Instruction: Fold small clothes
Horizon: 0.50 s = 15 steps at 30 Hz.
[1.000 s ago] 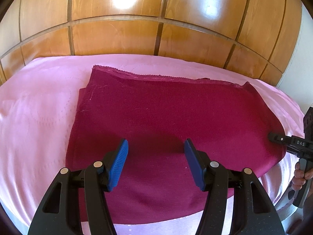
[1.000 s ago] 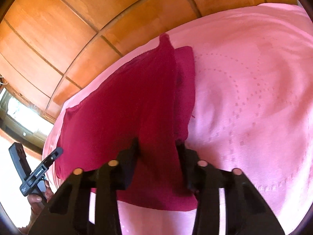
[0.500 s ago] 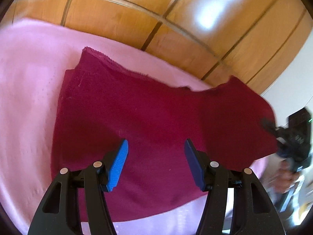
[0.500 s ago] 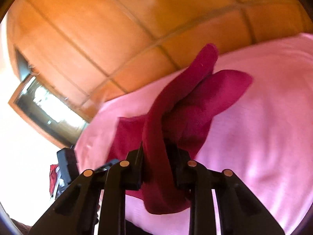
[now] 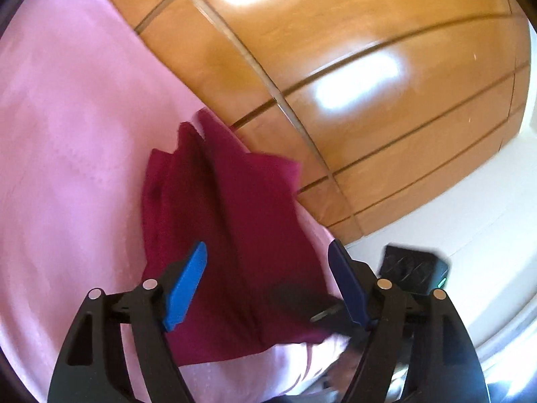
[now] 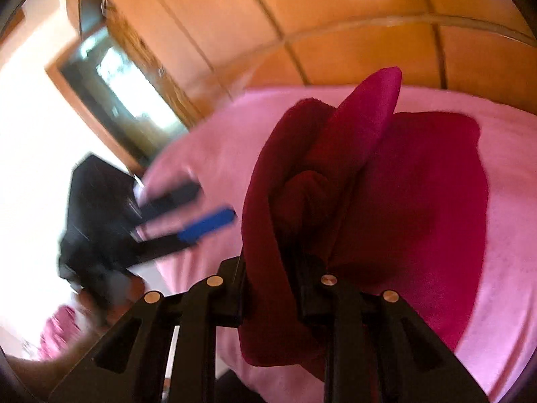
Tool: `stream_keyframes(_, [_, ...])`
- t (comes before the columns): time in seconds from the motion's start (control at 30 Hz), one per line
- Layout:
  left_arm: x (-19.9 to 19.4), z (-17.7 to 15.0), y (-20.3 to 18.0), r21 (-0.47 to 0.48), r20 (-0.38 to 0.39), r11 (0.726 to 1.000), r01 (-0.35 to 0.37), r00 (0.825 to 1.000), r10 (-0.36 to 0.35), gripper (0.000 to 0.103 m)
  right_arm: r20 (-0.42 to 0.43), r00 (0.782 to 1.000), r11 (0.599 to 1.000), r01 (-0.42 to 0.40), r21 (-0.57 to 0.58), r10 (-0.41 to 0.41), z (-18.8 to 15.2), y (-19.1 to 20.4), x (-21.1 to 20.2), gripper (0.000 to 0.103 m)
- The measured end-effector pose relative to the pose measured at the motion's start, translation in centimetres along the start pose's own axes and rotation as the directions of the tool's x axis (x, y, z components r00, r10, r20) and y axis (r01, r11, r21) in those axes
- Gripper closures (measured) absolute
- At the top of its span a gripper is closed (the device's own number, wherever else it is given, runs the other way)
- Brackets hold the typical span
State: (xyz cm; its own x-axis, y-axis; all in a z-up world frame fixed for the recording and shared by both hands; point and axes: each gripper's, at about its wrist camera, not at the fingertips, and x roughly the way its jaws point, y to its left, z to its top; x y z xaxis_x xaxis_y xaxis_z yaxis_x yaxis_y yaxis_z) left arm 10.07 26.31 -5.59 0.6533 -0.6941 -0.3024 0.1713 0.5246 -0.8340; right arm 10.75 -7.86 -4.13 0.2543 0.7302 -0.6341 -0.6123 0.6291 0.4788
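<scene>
Up comes the maroon cloth [image 6: 369,174], its right edge clamped in the right gripper [image 6: 268,268] and swung leftward; left gripper [image 5: 268,285] hangs apart, idle — fold underway.

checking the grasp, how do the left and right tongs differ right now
The left tongs are open and hold nothing; the right tongs are shut on the maroon cloth. The left's blue pads show; the right's are buried in fabric. Both are black and over the pink sheet.
</scene>
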Motion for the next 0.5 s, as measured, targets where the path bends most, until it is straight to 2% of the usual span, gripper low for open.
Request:
stream_keyframes(0.03, [0.0,0.2,0.4,-0.016,0.002,1.0,0.001,1.0,-0.001,0.03,-0.022,1.0,0.999,0.02,-0.037,-0.02,-0.5,0.5,1.1,0.081])
stream_keyframes(0.1, [-0.4,0.1,0.8,-0.04,-0.002,0.999,0.017,1.0,-0.017,0.03,-0.024,1.0,0.996,0.016,-0.083,-0.018,-1.6,0.9,1.7,0.069])
stream_keyframes(0.2, [0.0,0.1,0.4,-0.034,-0.016,0.999,0.002,1.0,-0.003,0.03,-0.019,0.997,0.993,-0.078,-0.087,0.077,-2.1,1.0,0.8,0.059])
stream_keyframes(0.27, [0.0,0.6,0.0,-0.024,-0.02,1.0,0.007,1.0,-0.007,0.03,-0.025,0.985,0.982,-0.174,-0.078,0.172,-2.5,1.0,-0.5,0.048])
stream_keyframes(0.3, [0.1,0.7,-0.5,-0.017,-0.024,1.0,0.012,1.0,-0.012,0.03,-0.024,0.979,0.977,-0.203,-0.072,0.202,-2.8,0.7,-1.3,0.046])
stream_keyframes(0.4, [0.7,1.5,-1.0,0.009,-0.047,1.0,-0.016,0.999,0.016,0.027,0.005,0.983,0.98,-0.183,-0.074,0.184,-3.8,-0.4,-4.7,0.046])
stream_keyframes(0.5, [2.3,1.3,-1.2,0.039,-0.093,0.994,-0.107,0.99,0.11,0.027,0.041,0.995,0.994,-0.086,-0.061,0.089,-5.6,-2.0,-6.8,0.045])
